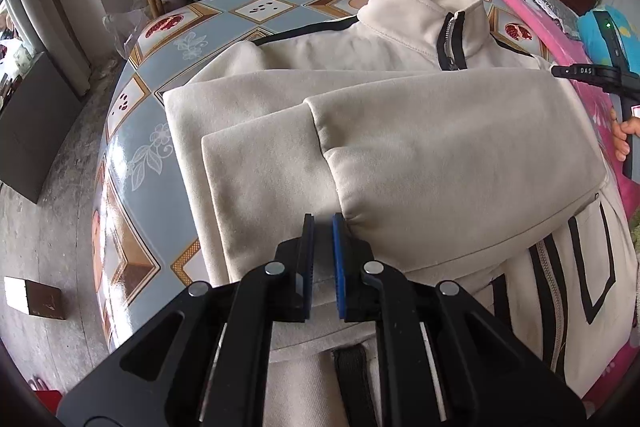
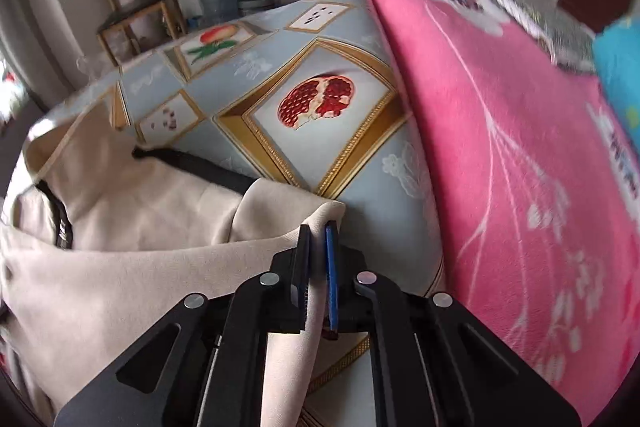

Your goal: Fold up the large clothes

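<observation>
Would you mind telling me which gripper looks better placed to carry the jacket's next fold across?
Probably the right. The right gripper is pinched on an edge of the cream jacket near the pink blanket, ready to pull over. The left gripper sits nearly closed over the folded sleeve, apparently gripping nothing.

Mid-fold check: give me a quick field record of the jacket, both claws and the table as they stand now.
garment: cream zip-up jacket with black trim, lying on the table, both sleeves folded across the chest
left claw: shut, tips at the folded sleeve's lower edge; grip on cloth cannot be told
right claw: shut on the jacket's cream edge, cloth runs between the pads
surface: table under a blue-grey tablecloth with pomegranate pictures
beside it: pink flowered blanket, right of the cloth
</observation>
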The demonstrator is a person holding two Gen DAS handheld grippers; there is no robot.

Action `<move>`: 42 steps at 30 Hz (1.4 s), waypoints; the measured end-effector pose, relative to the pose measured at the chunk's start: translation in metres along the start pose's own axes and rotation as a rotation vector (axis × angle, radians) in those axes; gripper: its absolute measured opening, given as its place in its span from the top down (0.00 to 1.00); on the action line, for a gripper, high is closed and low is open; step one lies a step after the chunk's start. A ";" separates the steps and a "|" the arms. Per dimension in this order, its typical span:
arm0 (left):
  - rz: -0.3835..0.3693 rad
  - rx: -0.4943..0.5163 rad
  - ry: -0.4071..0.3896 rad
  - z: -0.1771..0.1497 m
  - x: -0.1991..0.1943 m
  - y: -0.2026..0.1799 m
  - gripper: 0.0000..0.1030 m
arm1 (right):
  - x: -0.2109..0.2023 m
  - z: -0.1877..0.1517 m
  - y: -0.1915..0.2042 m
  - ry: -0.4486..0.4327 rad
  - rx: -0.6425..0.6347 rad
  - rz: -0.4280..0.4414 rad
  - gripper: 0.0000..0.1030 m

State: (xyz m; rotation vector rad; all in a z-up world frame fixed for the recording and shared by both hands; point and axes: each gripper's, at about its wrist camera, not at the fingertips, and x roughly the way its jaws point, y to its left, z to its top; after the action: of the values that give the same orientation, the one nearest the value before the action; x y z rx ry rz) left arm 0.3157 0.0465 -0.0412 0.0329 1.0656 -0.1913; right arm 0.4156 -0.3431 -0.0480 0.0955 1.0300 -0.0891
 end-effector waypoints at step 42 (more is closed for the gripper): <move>-0.098 0.012 -0.028 -0.008 -0.014 -0.007 0.80 | -0.063 -0.168 0.261 0.073 -0.400 0.260 0.72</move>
State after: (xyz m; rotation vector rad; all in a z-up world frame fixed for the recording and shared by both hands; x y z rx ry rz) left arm 0.3011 0.0429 -0.0328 -0.0111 1.0392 -0.2855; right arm 0.2717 -0.0615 -0.0703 -0.1327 1.0824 0.3591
